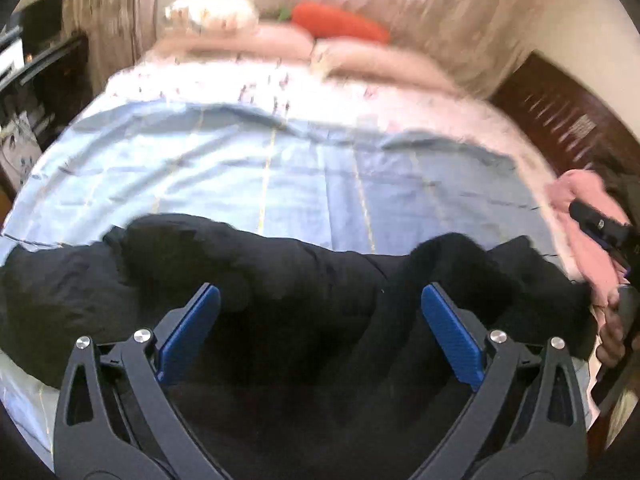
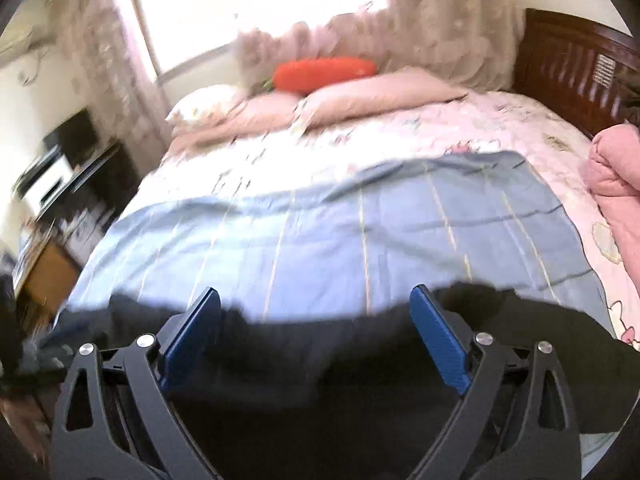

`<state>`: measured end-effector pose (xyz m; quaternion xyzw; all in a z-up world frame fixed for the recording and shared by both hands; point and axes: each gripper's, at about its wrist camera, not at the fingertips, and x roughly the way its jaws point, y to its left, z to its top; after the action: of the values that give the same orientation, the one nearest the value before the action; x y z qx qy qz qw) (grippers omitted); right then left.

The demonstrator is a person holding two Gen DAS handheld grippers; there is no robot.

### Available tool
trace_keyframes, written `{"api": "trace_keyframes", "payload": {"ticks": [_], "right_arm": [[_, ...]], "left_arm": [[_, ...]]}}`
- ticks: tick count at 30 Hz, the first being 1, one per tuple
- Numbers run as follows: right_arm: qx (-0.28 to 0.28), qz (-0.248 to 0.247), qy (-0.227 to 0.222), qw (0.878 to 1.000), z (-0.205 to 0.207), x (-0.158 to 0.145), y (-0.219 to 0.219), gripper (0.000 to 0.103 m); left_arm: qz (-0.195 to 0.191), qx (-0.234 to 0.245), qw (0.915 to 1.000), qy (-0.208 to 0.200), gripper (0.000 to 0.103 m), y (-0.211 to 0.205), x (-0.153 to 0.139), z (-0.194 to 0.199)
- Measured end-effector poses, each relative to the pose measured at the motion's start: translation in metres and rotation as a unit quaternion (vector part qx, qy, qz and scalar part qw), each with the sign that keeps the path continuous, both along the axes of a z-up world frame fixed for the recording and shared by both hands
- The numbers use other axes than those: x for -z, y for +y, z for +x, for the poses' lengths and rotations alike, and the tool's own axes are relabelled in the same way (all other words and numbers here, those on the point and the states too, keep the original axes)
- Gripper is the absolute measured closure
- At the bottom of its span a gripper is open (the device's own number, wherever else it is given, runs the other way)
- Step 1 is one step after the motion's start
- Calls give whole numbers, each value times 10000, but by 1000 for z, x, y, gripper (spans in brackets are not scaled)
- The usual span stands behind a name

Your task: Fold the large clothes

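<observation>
Closest to me, the left gripper (image 1: 320,300) hangs over the near edge of the bed with its blue fingers (image 1: 190,332) spread wide and nothing between them. The right gripper (image 2: 316,304) is the same, blue fingers (image 2: 440,340) well apart and holding nothing. Both look poised above the cloth, I'd say ready to come down and pinch an edge.

Just under and beyond them lies the black garment (image 1: 280,280), a big dark piece bunched in humps across the foot of the bed, not yet squared up. It sits on a light blue striped sheet (image 2: 340,232), which seems to have been spread as a flat surface for folding on. From the left view, the right gripper's dark body shows at the garment's right end, near a pink cloth (image 1: 588,232) heaped at that side of the bed, set out of the way, I'd guess.

Further off, the floral bedspread (image 2: 440,128) runs up to pink pillows (image 2: 360,100), with an orange carrot-shaped cushion (image 2: 324,74) lying on them below the bright, curtained window.
</observation>
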<state>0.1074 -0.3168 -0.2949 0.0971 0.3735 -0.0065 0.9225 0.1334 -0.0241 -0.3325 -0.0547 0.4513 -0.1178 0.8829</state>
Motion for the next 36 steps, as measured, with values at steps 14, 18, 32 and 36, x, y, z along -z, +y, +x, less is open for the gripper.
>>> {"api": "trace_keyframes", "payload": {"ticks": [14, 18, 32, 36], "right_arm": [[-788, 1903, 2789, 9380, -175, 115, 40, 14], [-1066, 1574, 3074, 9324, -186, 96, 30, 14], [-689, 2258, 1283, 9632, -12, 42, -44, 1], [-1367, 1254, 2330, 9546, 19, 105, -12, 4]], "left_arm": [[599, 1794, 9769, 999, 2, -59, 100, -148], [475, 1635, 9829, 700, 2, -31, 77, -162], [-1675, -1383, 9736, 705, 2, 98, 54, 15], [-1090, -546, 9877, 982, 2, 69, 82, 43]]}}
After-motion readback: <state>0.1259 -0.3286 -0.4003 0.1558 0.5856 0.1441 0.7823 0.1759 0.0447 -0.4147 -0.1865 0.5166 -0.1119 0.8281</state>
